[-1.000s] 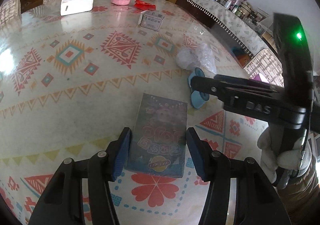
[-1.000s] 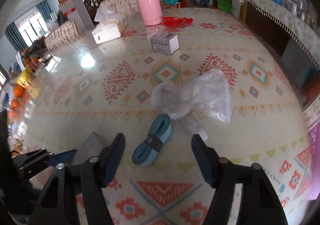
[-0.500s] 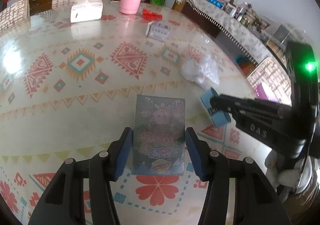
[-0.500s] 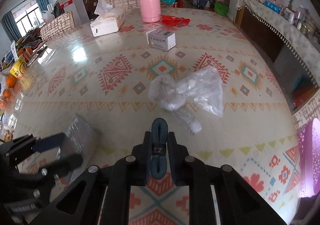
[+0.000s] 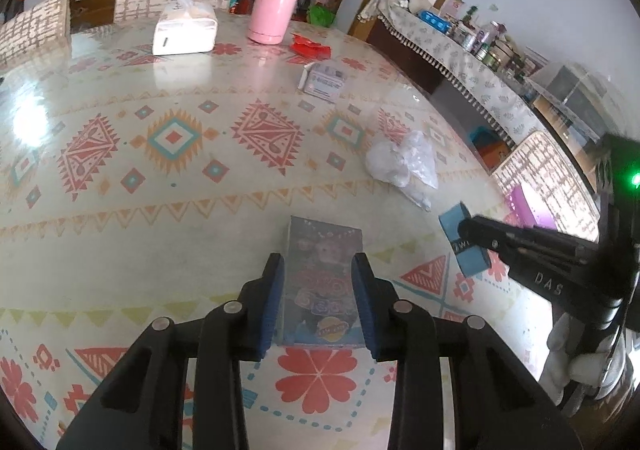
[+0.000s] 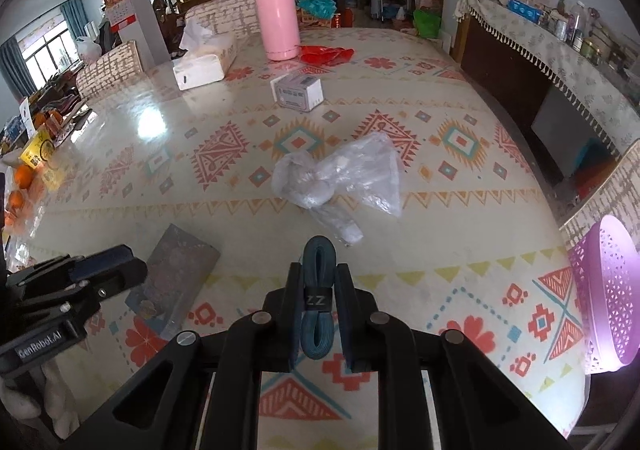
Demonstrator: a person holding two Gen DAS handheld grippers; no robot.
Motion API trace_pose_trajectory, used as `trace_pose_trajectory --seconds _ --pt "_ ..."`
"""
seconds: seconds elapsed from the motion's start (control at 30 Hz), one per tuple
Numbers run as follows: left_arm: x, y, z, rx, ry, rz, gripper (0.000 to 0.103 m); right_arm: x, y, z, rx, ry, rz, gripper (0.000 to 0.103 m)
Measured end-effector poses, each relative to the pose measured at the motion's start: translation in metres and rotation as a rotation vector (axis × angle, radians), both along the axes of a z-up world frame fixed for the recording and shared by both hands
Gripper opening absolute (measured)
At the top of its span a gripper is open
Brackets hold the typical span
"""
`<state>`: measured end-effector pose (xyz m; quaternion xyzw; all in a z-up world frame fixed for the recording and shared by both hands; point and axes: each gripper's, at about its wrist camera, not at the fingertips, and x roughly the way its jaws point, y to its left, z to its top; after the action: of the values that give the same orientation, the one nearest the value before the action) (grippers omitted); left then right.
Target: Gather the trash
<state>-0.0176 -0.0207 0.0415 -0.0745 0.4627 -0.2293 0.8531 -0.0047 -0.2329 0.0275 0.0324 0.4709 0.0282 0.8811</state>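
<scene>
L gripper [image 5: 318, 306] jaws clamp flat packet [image 5: 322, 274]; R gripper [image 6: 318, 314] jaws clamp blue band [image 6: 317, 302]; purple basket [image 6: 608, 294] R view only.

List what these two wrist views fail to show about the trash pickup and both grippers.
- Left wrist view: print on the flat packet is blurred, unreadable; the left gripper pads flank it, contact unclear.
- Right wrist view: the right gripper covers the sides of the blue strap bundle.
- Right wrist view: the frame edge cuts off the purple basket; its inside is unseen.
- Both views: contents of the clear plastic bag are indistinct.
</scene>
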Motion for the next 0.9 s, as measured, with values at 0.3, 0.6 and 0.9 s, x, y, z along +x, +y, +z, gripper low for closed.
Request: trace_pose_trajectory --seconds 0.3,0.6,0.9 --pt "0.006 0.005 -0.002 -0.017 0.024 0.027 0.070 0.004 0.003 -0.018 -0.011 0.041 0.011 0.018" --pt "0.008 -0.004 -0.012 0.022 0.055 0.008 0.070 0.009 0.001 -0.027 0.016 0.054 0.009 0.025" --pt "0.007 -0.016 -0.024 0.076 0.077 -0.029 0.071 0.008 0.001 -0.034 0.049 0.060 0.028 0.034"
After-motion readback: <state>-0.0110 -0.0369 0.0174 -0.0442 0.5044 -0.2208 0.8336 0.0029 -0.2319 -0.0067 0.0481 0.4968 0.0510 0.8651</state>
